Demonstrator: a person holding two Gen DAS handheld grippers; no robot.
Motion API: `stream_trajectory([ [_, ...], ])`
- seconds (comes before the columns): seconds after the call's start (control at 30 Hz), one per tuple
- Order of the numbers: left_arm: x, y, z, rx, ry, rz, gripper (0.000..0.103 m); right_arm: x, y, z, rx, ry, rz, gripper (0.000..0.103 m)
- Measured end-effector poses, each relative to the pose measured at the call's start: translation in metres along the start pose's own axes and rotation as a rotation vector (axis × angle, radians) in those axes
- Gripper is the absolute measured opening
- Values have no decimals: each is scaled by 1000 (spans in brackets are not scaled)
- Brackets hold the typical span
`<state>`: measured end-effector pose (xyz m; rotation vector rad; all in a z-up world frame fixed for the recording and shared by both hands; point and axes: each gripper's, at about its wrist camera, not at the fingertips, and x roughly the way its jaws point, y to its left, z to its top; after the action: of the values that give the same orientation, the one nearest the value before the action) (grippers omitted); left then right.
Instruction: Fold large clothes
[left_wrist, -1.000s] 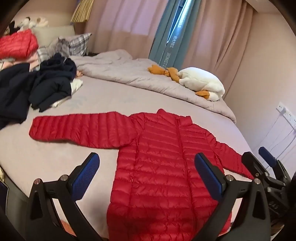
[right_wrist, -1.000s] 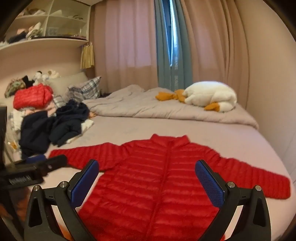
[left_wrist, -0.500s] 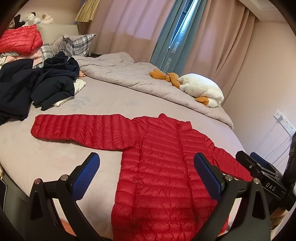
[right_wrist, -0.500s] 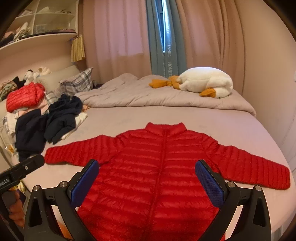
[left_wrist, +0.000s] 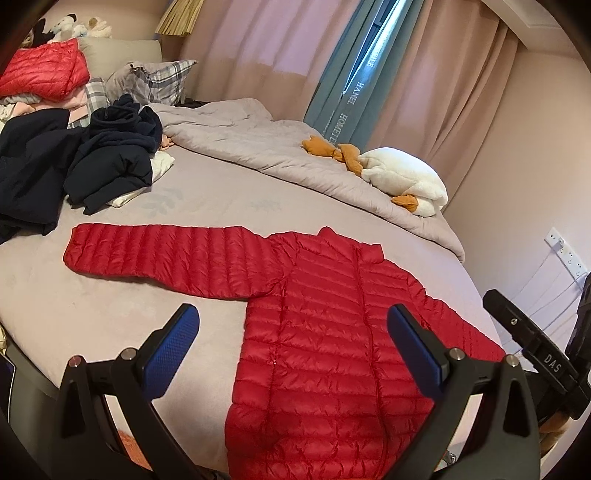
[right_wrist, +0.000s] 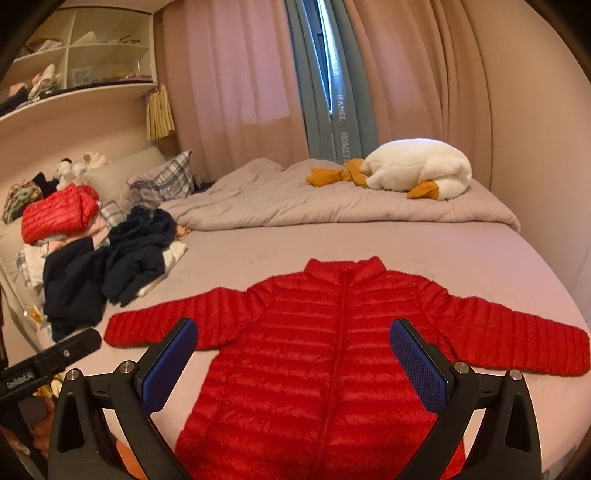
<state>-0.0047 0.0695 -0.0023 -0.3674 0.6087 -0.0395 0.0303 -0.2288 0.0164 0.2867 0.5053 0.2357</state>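
Observation:
A red quilted puffer jacket (left_wrist: 325, 332) lies flat and face up on the bed, zipped, with both sleeves spread out sideways; it also shows in the right wrist view (right_wrist: 332, 350). My left gripper (left_wrist: 291, 350) is open and empty, held above the jacket's lower left part. My right gripper (right_wrist: 293, 363) is open and empty, held above the jacket's body near the hem. The right gripper's side shows at the right edge of the left wrist view (left_wrist: 532, 343). Neither gripper touches the jacket.
The bed (left_wrist: 92, 306) has a grey sheet. A pile of dark clothes (left_wrist: 92, 162) and a folded red jacket (left_wrist: 44, 74) lie at the left. A rumpled grey duvet (right_wrist: 332, 206) and a white plush goose (right_wrist: 417, 173) lie at the back. Shelves (right_wrist: 77, 55) hang at upper left.
Both grippers have pulled back and risen a little, so more of the jacket and bed shows. The jacket has not moved. Both grippers stay open.

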Motion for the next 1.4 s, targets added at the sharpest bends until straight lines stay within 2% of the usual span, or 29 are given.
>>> stream_trajectory([
  [0.2,-7,-9,7,34,-39,0,102,-8,1,7,9,-37,11,103],
  [0.57,-20,-26,19,64,-78,-46,102,-19,-2,22,27,-79,65,103],
  [0.9,-8,-35,18,83,-35,-50,102,-23,-8,23,66,-118,25,103],
  [1.23,7,-43,12,128,6,-29,102,-16,-19,9,110,-75,-23,103],
  [1.4,15,-45,9,138,39,-44,102,-15,-24,4,123,-45,-36,103],
])
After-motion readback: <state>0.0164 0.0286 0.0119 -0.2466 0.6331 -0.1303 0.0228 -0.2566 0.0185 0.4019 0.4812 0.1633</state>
